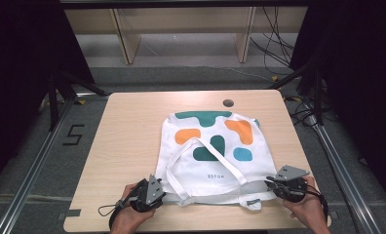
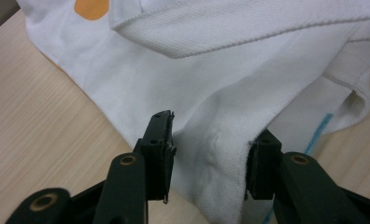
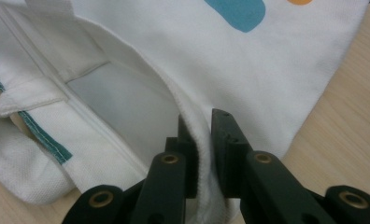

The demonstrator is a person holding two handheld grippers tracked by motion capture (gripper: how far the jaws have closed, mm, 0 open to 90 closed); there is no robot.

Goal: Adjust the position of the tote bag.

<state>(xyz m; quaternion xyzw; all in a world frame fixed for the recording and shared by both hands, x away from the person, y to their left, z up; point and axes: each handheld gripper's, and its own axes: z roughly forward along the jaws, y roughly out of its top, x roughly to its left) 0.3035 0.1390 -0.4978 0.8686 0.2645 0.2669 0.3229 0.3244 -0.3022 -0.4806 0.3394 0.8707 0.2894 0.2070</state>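
We see a white tote bag (image 1: 213, 148) with teal, orange and blue blobs lying flat on the wooden counter (image 1: 127, 136), right of centre in the high view. Our left gripper (image 2: 210, 154) has its jaws fairly wide around the bag's lower left corner. Our right gripper (image 3: 204, 142) has its jaws pinched narrowly on the lower right hem.

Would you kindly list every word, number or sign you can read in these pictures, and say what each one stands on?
"5": a large dark numeral on the grey floor left of the table.
A small dark word printed on the white tote bag, below its coloured shapes: too small and blurred to read.
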